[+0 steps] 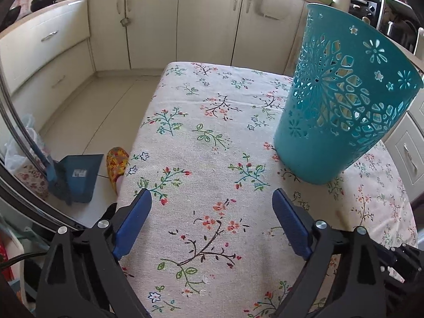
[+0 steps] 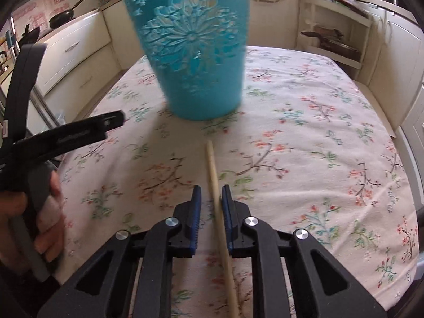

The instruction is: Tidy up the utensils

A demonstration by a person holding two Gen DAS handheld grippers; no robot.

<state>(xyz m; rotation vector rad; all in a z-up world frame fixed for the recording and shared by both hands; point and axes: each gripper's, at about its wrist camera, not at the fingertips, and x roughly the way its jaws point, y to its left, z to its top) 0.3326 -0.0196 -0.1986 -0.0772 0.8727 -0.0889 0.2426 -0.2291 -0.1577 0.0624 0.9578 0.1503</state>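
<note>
Teal plastic basket (image 2: 197,53) with flower-shaped cut-outs is standing upright on the worktop (image 2: 318,132), which is wearing a cream tablecloth printed with small flowers and twigs. In the left wrist view the basket is sitting off to the right of the left gripper (image 1: 212,198), apart from it and a little further along the cloth. The left gripper's jaws are standing wide open over bare cloth, with nothing between the blue pads (image 1: 133,225).

Over to the right wrist view: a long pale wooden stick (image 2: 214,175), a chopstick by the look of it, is lying across the cloth with its far tip pointing toward the basket's base, well short of touching it. The right gripper (image 2: 212,193) is sitting astride the stick with its jaws nearly closed; the stick is lying against the right-hand pad, while a narrow gap is showing on the left side, so the pads are not yet clamping it. Whether the stick is lifted off the cloth I cannot tell.

At the left edge of that view a hand (image 2: 39,212) is wrapping round the handle of the other gripper. Cream kitchen cabinets (image 1: 206,21) are lining the walls beyond the worktop.
</note>
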